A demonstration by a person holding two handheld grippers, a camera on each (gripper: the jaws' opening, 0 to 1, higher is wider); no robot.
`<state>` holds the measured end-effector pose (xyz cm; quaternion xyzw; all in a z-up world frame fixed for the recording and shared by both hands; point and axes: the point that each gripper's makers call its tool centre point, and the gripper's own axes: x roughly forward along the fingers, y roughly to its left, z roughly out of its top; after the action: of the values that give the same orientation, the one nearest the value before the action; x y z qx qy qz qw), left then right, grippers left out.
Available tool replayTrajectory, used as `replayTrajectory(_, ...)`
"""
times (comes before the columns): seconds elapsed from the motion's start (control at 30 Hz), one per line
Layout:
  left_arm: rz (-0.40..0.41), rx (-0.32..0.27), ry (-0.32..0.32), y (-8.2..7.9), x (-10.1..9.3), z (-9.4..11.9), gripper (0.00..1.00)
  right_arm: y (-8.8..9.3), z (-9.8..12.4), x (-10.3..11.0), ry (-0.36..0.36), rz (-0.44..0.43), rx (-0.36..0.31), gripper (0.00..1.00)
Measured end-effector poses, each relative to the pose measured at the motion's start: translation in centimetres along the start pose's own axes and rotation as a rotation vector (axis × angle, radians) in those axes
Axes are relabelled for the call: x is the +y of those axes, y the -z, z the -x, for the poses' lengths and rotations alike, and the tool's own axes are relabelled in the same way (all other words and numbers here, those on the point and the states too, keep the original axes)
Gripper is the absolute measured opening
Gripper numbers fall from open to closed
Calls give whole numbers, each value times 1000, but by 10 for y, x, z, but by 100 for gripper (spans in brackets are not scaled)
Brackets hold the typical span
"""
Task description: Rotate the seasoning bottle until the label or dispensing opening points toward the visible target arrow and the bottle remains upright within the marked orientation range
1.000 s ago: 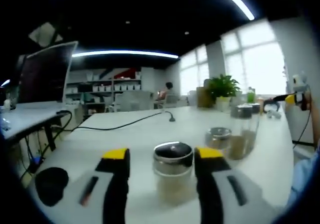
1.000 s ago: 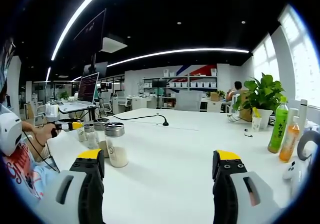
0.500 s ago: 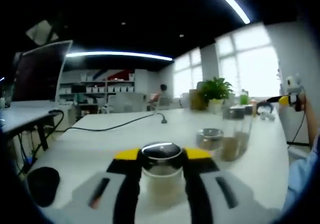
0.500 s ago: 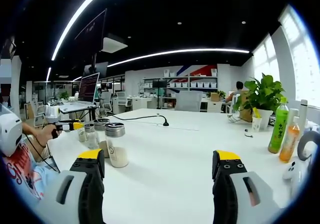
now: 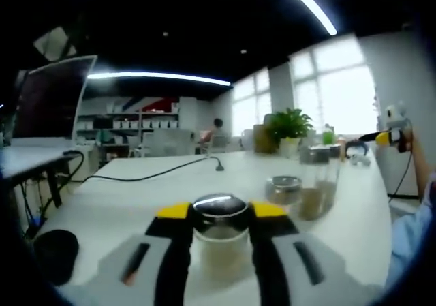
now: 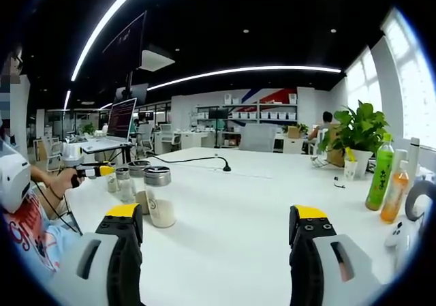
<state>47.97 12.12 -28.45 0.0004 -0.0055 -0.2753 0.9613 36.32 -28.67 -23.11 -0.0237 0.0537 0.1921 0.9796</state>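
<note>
1. My left hand-held gripper (image 5: pixel 219 214) is clenched on the clear glass seasoning bottle with the shiny metal cap (image 5: pixel 219 232); the yellow-tipped black jaws press its two sides just under the cap.
2. That bottle stands upright on the white tabletop (image 5: pixel 122 204), near the edge closest to me, with pale seasoning in its lower part.
3. My right hand-held gripper (image 6: pixel 216 232) is released, jaws wide apart over bare tabletop, holding nothing. In the right gripper view the left one (image 6: pixel 94 172) shows off to the side, beside a loose group of similar jars.
4. Two more clear metal-capped jars (image 5: pixel 302 193) stand just beyond the held bottle. If I swing rather than twist in place, I judge the bottle or a jaw could knock them.
5. The grip sits high on smooth glass (little to bite on), so a fast turn could let the bottle slip or stay put while the jaws slide round it.
6. Any roll of my wrist during the turn would tip it out of upright, and a loose cap could spill powder.
7. I cannot make out a label, a dispensing opening or the target arrow, so overshooting the heading is a real risk.
</note>
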Motion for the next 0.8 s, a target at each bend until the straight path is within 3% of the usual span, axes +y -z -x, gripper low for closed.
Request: replayTrajectory(0.8,7,-5,120,-1,-5,0,33,-1,0,-1,2,8,1,91)
